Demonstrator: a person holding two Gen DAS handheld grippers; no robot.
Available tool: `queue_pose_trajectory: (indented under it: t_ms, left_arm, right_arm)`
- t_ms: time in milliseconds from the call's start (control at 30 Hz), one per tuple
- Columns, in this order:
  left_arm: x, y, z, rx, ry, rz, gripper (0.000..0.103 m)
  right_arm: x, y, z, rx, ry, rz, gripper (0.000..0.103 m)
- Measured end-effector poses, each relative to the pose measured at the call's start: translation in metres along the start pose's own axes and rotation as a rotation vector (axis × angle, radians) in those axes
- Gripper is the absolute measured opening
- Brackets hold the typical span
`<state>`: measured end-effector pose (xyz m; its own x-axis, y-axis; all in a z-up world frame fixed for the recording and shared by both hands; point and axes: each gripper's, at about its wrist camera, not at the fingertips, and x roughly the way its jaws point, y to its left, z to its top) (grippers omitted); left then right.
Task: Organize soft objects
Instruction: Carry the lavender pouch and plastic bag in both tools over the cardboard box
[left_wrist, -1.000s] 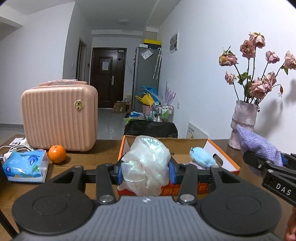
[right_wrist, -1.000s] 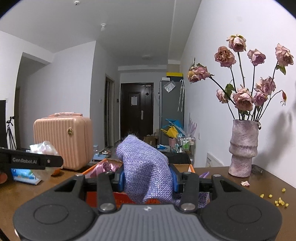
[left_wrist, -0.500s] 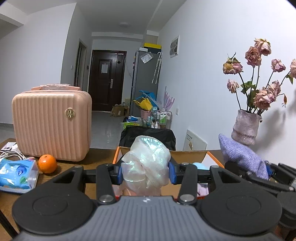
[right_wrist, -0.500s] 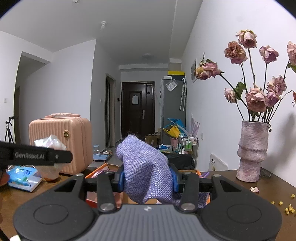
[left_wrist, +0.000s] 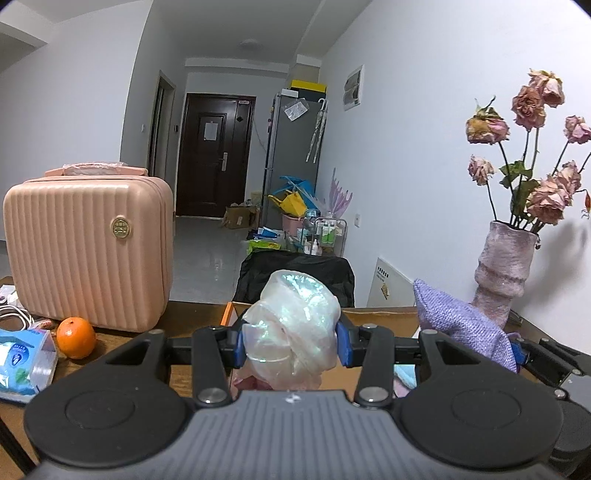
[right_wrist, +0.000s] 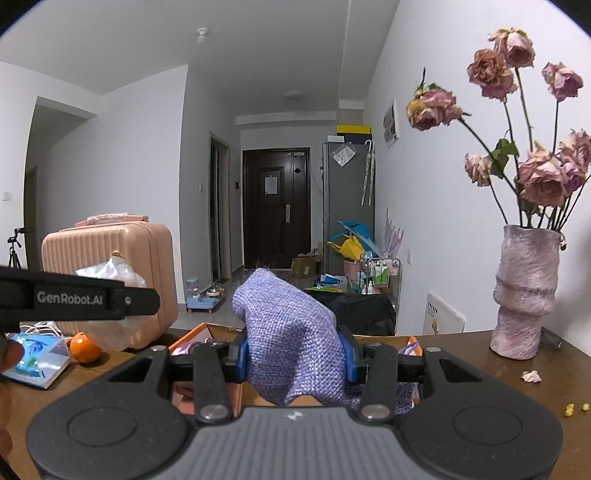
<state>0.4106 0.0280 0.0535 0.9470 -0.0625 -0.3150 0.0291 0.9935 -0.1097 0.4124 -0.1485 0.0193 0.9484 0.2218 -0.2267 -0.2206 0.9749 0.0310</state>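
Observation:
My left gripper (left_wrist: 290, 343) is shut on a crumpled iridescent plastic bag (left_wrist: 291, 332) and holds it above the near edge of an orange cardboard box (left_wrist: 384, 317). My right gripper (right_wrist: 293, 354) is shut on a purple knitted cloth (right_wrist: 291, 332), which also shows in the left wrist view (left_wrist: 458, 325), over the same box (right_wrist: 192, 339). Pink and blue soft items lie inside the box. The left gripper and its bag (right_wrist: 110, 273) show at the left of the right wrist view.
A pink ribbed case (left_wrist: 88, 251) stands at the back left of the brown table (right_wrist: 480, 373), with an orange (left_wrist: 75, 338) and a blue tissue pack (left_wrist: 22, 358) before it. A vase of dried roses (right_wrist: 524, 295) stands at the right. Petals and crumbs lie near it.
Both grippers have come nearer to the box and lowered a little, each still holding its item. The box interior is now mostly hidden behind the left gripper.

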Motion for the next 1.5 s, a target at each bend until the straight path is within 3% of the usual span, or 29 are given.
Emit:
queue_pose_trajectory:
  t_ms: [867, 1500]
  left_arm:
    - [0.085, 0.015, 0.008, -0.059, 0.078, -0.007, 0.045]
    - [0.115, 0.014, -0.002, -0.048, 0.149, 0.006, 0.045]
  right_arm:
    - [0.094, 0.005, 0.0, -0.02, 0.091, -0.018, 0.044]
    - [0.119, -0.002, -0.012, -0.027, 0.151, -0.056, 0.045]
